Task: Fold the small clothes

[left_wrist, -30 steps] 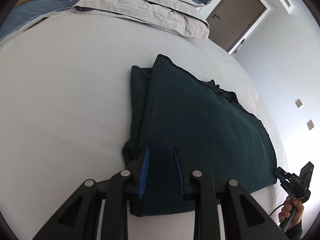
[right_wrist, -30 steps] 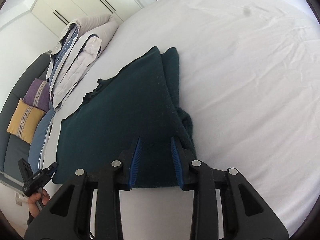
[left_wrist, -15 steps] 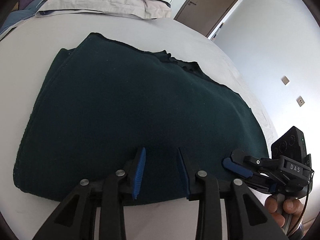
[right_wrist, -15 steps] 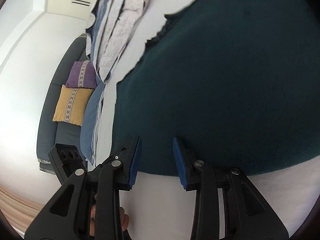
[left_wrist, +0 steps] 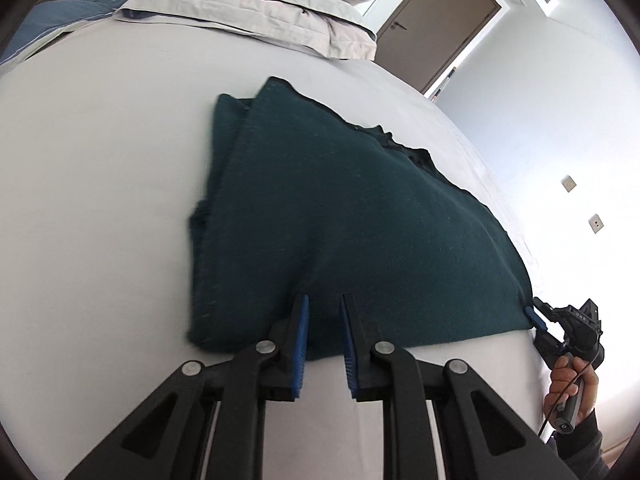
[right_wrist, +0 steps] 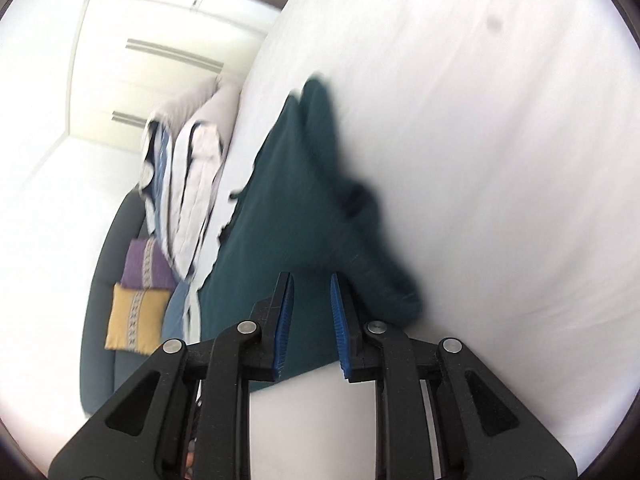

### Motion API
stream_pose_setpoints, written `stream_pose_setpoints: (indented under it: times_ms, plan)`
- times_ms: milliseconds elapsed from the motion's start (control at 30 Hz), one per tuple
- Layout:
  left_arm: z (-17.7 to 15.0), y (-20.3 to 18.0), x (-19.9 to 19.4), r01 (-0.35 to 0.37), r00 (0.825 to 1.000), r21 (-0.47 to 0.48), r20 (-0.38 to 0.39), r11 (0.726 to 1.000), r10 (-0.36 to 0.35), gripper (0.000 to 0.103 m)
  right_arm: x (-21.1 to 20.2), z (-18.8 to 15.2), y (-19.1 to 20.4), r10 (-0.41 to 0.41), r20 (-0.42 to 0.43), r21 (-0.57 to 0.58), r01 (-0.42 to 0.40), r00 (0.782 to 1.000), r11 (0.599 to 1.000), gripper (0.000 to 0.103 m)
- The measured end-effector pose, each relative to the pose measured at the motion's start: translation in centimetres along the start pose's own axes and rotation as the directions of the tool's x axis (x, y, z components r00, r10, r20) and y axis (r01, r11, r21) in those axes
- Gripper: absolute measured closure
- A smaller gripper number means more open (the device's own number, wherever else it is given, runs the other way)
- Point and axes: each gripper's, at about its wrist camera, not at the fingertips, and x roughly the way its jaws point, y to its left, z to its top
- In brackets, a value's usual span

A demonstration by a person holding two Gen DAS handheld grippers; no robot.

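Dark green knit: a folded garment (left_wrist: 352,232) is laid flat on the pale bed sheet (left_wrist: 100,200), its near hem lying just ahead of both grippers.
Left gripper (left_wrist: 323,312): its blue-padded jaws have just been closing; a narrow gap is kept, set over the near hem towards the garment's left side, with cloth seen between the tips. Whether the pads press on the cloth cannot be told.
Right gripper (right_wrist: 311,292): its jaws have likewise just been closing; they are poised over the hem near the other corner, cloth showing in the gap. A firm pinch cannot be confirmed, as this view is blurred.
Right gripper, from the left wrist view: it is seen at the garment's far right corner (left_wrist: 560,324), its blue tip touching the hem, held by a hand (left_wrist: 572,388).
Beyond the garment: stacked pillows (left_wrist: 256,4) are seen at the far end of the bed, and a brown door (left_wrist: 436,32) behind them.
Left of the right gripper: a purple cushion (right_wrist: 146,264) is set above a yellow cushion (right_wrist: 134,316).
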Motion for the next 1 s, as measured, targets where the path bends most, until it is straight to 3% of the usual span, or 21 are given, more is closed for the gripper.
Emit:
stream_pose_setpoints:
  times_ms: [67,133,233,300,433,567,600,667,733,800,1000]
  plan:
    - [-0.2,0.4,-1.1,-0.041,0.999,-0.009,0.01,0.999,0.041,0.081,-2.0,0.0,-0.3,-0.007,0.035,0.009,0.007,0.999,1.0,0.081]
    - [-0.2,0.7,-2.2,-0.033,0.999,-0.038,0.025,0.999,0.034,0.071,-2.6,-0.4,0.9,0.006,0.04,-0.017,-0.006,0.999,1.0,0.08]
    - [0.4,-0.3,-3.3,-0.023,0.997,-0.036,0.069,0.999,0.025,0.057,-1.4,-1.8,4.7,0.064,-0.016,-0.087,-0.065,0.998,0.994,0.08]
    - [1.1,-0.9,-3.6,-0.013,0.995,-0.025,0.094,1.0,0.016,0.053,0.7,-3.3,7.3,0.095,-0.09,-0.136,-0.107,0.991,0.985,0.08]
    - [2.7,-1.5,-2.8,0.013,0.993,-0.036,0.116,0.999,-0.009,0.053,5.5,-6.0,12.9,0.085,-0.219,-0.234,-0.136,0.972,0.963,0.078]
    - [3.4,-1.7,-1.3,0.014,0.996,-0.029,0.094,0.999,-0.012,0.053,9.2,-7.7,13.7,0.059,-0.288,-0.237,-0.131,0.956,0.963,0.078]
    - [3.5,-1.3,-0.7,0.004,0.997,-0.041,0.083,0.999,-0.001,0.053,9.9,-7.8,13.3,0.04,-0.302,-0.24,-0.117,0.952,0.964,0.074]
    - [3.5,0.1,0.6,-0.01,0.999,-0.096,0.052,0.995,0.015,0.053,12.0,-7.2,12.0,-0.029,-0.292,-0.252,-0.048,0.956,0.966,0.068]
    - [3.3,1.4,0.9,0.028,0.999,-0.133,0.049,0.991,-0.022,0.055,11.5,-6.3,10.0,0.033,-0.304,-0.189,-0.095,0.952,0.977,0.069]
    - [2.9,1.8,0.5,0.032,0.998,-0.129,0.052,0.991,-0.025,0.055,11.1,-5.1,9.4,0.028,-0.266,-0.187,-0.08,0.964,0.979,0.068]
    - [3.4,-0.5,-1.6,0.032,0.995,-0.085,0.093,0.996,-0.024,0.049,4.5,-2.6,7.3,0.026,-0.101,-0.14,-0.04,0.995,0.989,0.055]
